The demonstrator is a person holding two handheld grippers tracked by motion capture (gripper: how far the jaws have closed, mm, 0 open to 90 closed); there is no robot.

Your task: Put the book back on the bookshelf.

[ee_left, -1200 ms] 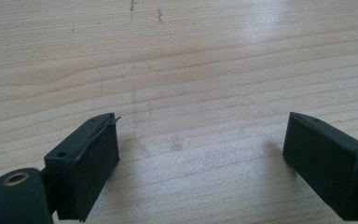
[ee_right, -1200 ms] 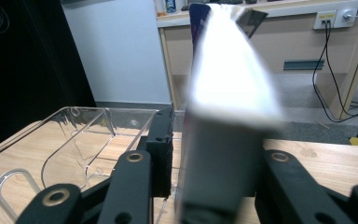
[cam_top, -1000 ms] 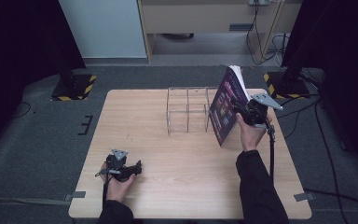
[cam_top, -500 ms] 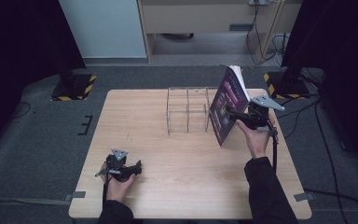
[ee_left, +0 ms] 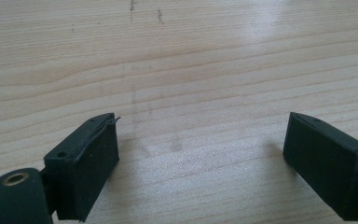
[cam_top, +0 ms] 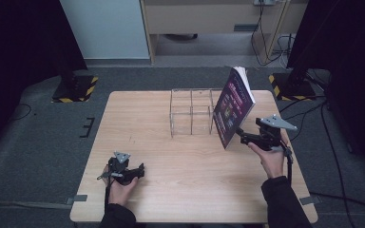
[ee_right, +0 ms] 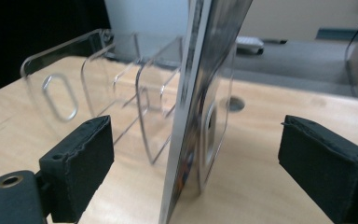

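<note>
A book (cam_top: 235, 107) with a dark purple cover stands tilted, its lower edge on the table and its side against the right end of a clear acrylic rack (cam_top: 192, 111). My right gripper (cam_top: 241, 134) sits just right of the book's lower corner, and its jaws have just been opening. In the right gripper view the book (ee_right: 200, 93) stands between the pads of the right gripper (ee_right: 200, 140), touching neither, with the rack (ee_right: 98, 79) behind it. My left gripper (cam_top: 140, 170) rests near the table's front left. The left gripper (ee_left: 205, 140) is open over bare wood.
The wooden table (cam_top: 195, 180) has free room in the middle and at the front. Black stands with yellow-striped bases (cam_top: 76, 88) sit on the floor beyond the far corners. Cables trail on the floor at the right.
The right gripper's jaws opened off the book, and the hand drew back to the right and a little down. The book stays leaning on the rack. The left hand kept still.
</note>
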